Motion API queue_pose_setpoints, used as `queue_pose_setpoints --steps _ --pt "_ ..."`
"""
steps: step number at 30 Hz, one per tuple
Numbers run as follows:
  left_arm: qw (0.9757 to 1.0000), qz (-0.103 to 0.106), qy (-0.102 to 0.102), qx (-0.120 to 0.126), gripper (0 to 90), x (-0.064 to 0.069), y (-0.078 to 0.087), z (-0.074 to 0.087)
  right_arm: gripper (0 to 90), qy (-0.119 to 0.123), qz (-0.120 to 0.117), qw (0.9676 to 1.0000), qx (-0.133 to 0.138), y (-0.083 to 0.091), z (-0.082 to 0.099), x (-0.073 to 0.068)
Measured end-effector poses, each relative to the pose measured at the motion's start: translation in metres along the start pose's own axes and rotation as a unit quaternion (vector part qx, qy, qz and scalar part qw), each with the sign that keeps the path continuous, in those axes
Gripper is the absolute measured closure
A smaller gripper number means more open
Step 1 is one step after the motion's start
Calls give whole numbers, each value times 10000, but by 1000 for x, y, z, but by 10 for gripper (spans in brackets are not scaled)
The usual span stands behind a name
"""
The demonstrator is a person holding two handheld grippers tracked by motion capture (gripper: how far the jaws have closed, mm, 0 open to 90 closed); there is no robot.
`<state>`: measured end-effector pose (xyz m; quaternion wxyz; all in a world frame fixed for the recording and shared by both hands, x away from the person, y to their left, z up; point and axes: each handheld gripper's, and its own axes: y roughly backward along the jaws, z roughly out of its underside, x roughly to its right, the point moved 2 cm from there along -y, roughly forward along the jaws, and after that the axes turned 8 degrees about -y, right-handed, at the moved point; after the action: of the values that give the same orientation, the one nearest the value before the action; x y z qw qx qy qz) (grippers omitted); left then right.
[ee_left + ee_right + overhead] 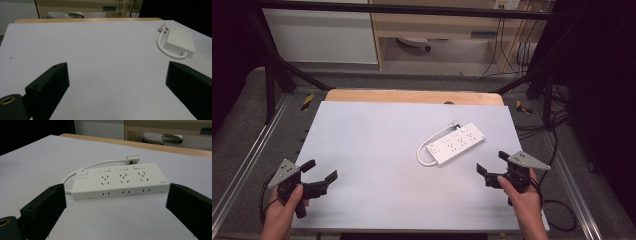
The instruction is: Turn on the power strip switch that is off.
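Note:
A white power strip (458, 142) lies on the pale table right of the middle, its short white cable (428, 145) looped back along its far side to a plug (455, 123). My right gripper (492, 162) is held near the front right, open, its jaws facing the power strip (120, 181) with nothing between them. At the front left, my left gripper (321, 170) is open and empty, far from the strip (179, 40), which lies ahead at its upper right.
The white table top (377, 145) has a wooden strip (412, 96) along its far edge. Black frame bars (272, 65) and cables (557, 150) stand around the table. A cabinet (432, 25) is behind it.

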<state>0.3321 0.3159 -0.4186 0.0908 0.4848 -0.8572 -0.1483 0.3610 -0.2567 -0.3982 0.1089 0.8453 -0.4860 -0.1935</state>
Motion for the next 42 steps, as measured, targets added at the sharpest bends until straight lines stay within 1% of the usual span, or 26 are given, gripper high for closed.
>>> queue_pose_setpoints --steps 11,17,22,24,31,34,42 --pt "10000 6 -6 -6 50 0 0 0 30 98 3 9999 91 -1 -24 -2" --pt "10000 4 1 -3 50 0 0 0 29 154 -16 9998 101 -7 -33 -4" --pt "10000 5 2 -13 50 0 0 0 27 121 -46 9998 144 -11 -41 -3" --pt "10000 8 -2 -19 50 0 0 0 27 137 -13 9998 149 -13 -44 -3" --pt "10000 34 -28 -36 50 0 0 0 25 103 -15 9998 171 -19 -54 -1" --pt "10000 34 -35 -42 50 0 0 0 22 125 3 9998 158 -21 -57 1" --pt "10000 41 -37 -56 50 1 -1 1 22 51 51 9999 143 -29 -62 8"
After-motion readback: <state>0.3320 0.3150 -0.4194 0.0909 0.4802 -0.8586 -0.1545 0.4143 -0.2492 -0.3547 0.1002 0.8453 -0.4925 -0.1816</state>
